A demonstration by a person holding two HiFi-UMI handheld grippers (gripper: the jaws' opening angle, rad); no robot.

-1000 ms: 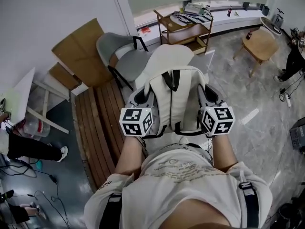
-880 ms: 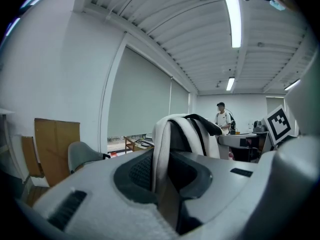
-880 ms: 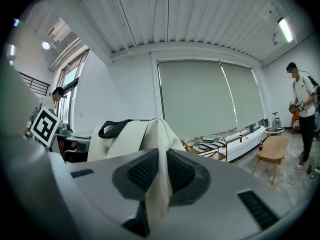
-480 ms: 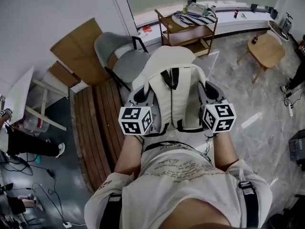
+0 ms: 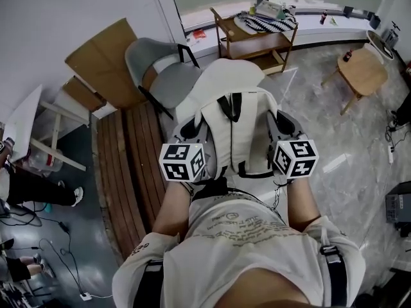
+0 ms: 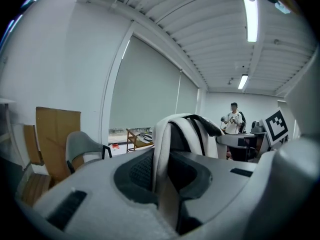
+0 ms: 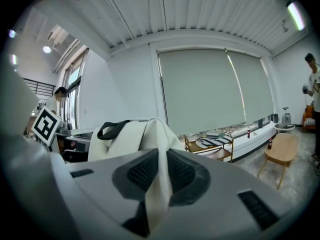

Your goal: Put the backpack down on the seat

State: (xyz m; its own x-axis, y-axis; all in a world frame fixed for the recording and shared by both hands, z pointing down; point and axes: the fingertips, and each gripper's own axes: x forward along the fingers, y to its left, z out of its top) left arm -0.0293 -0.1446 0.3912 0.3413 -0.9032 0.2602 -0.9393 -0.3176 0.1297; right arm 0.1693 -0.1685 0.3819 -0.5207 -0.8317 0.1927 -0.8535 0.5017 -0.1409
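**Backpack held up in both grippers, not on the seat**

Left gripper (image 5: pixel 192 131): in the left gripper view its jaws are clamped on a narrow white band of the backpack (image 5: pixel 232 111). The band runs upright between the dark ribbed pads (image 6: pixel 139 170) and up to the bag's top. You hold this gripper at the bag's left side, with its marker cube toward you.

Right gripper (image 5: pixel 282 126): in the right gripper view its jaws are pinched on a fold of the same white fabric. The fold stands between the pads and drapes down in front of them. This gripper is at the bag's right side, level with the left one.

Backpack: it is white with black straps and a black top loop. It hangs between your two grippers, just ahead of your chest, with its back panel and shoulder straps facing you. Nothing under it bears it.

Seat: the grey chair (image 5: pixel 162 76) stands ahead of you and to your left. In the head view its seat edge lies just beside the bag's upper left side. In the left gripper view the chair is lower than the bag and apart from it.

Surroundings: a slatted wooden bench (image 5: pixel 131 165) runs along the floor at your left, below the left gripper. A cardboard sheet (image 5: pixel 106 59) leans on the wall behind the chair. A wooden shelf unit (image 5: pixel 257 38) stands by the window, and a wooden stool (image 5: pixel 363 69) stands on the floor, far right.
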